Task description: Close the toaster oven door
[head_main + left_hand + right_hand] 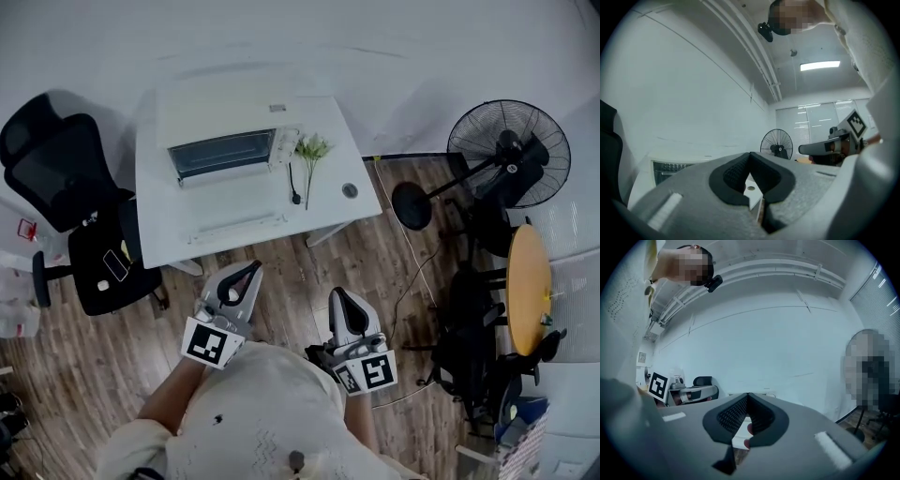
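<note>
- A black office chair (56, 178), padded with a mesh-looking back, stands just beside the left end of the bench (159, 234), out of the person's path.
- The toaster oven (225, 117) sits at the back of the white, smooth-topped bench, against the wall. It is a pale boxy case with a dark glazed front facing the person. A pale strip nearer the bench's front edge could be the handle of a dropped-down door, but I cannot tell for certain.
- The left gripper (246, 272) is held level and aimed at the oven, well short of the bench. Its grey moulded fingers (733, 176), lined with dark ribbed pads, are pressed together at the tips with nothing between them. That likely suits pushing a door rather than gripping it.
- A green flower sprig (311, 150) and a thin black cord-like item (293, 187) lie just right of the oven, clear of the door's swing.
- The right gripper (342, 298) is carried alongside the left, also level. Its fingers are closed and empty too.
- A small round disc (350, 190) lies flat near the bench's right edge.
- A black wire-caged pedestal fan (506, 155) stands on the wood-plank floor, well apart from the bench.
- A round yellow table (528, 286) stands at the far right.
</note>
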`<state>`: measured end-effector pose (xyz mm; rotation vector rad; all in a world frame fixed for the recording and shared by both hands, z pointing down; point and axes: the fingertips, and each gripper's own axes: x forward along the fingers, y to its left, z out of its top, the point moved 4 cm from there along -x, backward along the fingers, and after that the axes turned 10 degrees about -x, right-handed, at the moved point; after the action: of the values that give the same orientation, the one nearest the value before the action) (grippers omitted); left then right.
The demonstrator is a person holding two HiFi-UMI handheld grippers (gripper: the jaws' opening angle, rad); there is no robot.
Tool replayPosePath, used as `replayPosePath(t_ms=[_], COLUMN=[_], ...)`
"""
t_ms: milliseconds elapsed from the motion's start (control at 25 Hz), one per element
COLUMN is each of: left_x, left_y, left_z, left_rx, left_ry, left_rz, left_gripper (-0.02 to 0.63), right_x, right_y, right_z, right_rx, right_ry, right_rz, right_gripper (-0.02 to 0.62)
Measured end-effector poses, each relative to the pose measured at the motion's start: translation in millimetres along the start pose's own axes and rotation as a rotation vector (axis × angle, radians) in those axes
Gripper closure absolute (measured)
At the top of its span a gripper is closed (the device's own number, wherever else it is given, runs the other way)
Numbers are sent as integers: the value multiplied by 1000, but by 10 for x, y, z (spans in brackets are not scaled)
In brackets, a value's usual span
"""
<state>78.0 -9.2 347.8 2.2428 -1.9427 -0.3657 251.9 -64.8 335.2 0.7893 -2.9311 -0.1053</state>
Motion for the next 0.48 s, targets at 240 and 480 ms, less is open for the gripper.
replayPosePath(t_ms=[240,480], left_x=[232,353], left_y=[357,776], left_z=[107,226], left_rx=[3,-4], left_ry=[-2,-27], left_rz=[4,10], left_gripper=[603,603], right_x=[504,1016], right_y=[-109,6], right_z=[46,78], right_rx=[-7,-26], right_ry=[3,-4], right_rz=[20,57], right_gripper=[586,586])
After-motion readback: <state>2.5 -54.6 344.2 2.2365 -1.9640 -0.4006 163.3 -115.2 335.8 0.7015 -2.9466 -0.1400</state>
